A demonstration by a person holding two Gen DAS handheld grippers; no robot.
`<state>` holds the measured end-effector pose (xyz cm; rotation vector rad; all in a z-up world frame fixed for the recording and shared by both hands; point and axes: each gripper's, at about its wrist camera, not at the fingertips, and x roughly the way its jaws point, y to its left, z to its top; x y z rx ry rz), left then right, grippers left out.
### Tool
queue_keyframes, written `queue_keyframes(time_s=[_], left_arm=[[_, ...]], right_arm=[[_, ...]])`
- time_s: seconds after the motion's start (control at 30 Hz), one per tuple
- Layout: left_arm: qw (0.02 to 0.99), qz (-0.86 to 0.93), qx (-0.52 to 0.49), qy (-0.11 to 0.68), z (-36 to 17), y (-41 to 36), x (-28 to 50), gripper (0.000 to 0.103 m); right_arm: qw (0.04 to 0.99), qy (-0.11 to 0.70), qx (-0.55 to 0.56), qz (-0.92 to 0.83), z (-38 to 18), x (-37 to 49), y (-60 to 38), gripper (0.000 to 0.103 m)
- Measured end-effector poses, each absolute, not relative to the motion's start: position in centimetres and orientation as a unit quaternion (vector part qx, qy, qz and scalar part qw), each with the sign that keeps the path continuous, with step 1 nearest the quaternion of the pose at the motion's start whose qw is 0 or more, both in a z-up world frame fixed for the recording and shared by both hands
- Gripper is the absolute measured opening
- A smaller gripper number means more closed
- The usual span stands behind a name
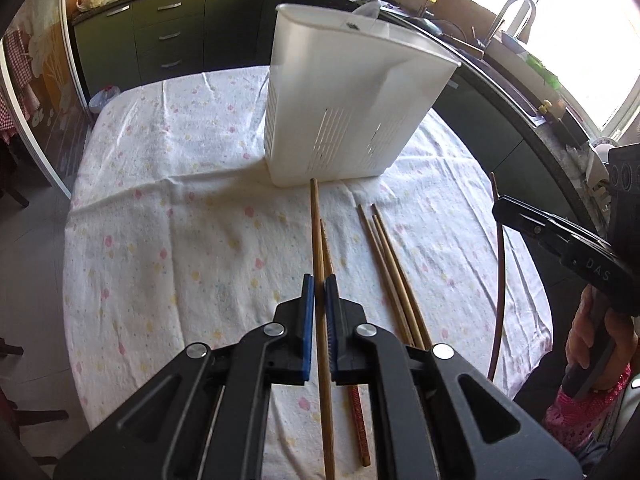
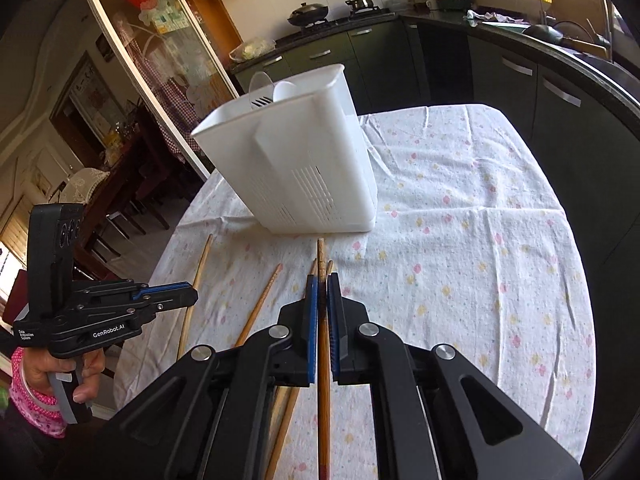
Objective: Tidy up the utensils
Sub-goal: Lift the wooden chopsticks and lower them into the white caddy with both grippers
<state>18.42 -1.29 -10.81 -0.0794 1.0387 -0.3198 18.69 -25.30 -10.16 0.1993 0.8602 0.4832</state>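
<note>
Light bamboo chopstick [image 1: 318, 232] clamped between the blue pads of the left tool [image 1: 319, 292], jaws closed tight on it, tip pointing toward the white utensil holder [image 1: 340, 112] and ending just before its base. A second chopstick [image 1: 329, 256] just beside it, lying on the cloth under the tool. Further right, three loose chopsticks [image 1: 386, 248] lying close together on the worktop [image 1: 160, 208], fanning out toward the holder. Near the right edge, one dark thin chopstick [image 1: 500, 280] pinched by the right tool [image 1: 498, 206], seen here from the side.

From the right wrist view: brown chopstick [image 2: 322, 280] squeezed between the closed pads of the right tool [image 2: 322, 292], pointing at the holder [image 2: 296, 160]; other loose chopsticks [image 2: 260, 304] spread on the cloth to the left. Left tool [image 2: 192, 294] visible at the left, held by a hand [image 2: 60, 376] with a pink sleeve.

Holder standing upright on the flowered white tablecloth [image 2: 460, 240], slotted low on its walls, some pale plastic utensils [image 2: 268, 88] sticking out at its top. Behind, dark green kitchen cabinets [image 1: 160, 32].
</note>
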Motion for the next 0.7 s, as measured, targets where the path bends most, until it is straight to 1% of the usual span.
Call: queue_keyframes(time_s=[0.33,0.5,0.7], left_arm=[[0.885,-0.176,-0.028,0.429,-4.0,-1.7,15.3,0.005],[0.902,-0.18,-0.028,0.392,-0.6,-1.6,14.8,0.005],[0.928,-0.177,-0.036,0.326,4.8,-1.5,15.9,0.005]], right_arm=[[0.897,0.346,0.1,0.258,-4.7,14.8,-26.2,0.006],[0.907,0.318,0.098,0.26,-2.1,14.9,-26.0,0.006],[0.92,0.281,0.089,0.257,1.5,15.4,-25.5,0.006]])
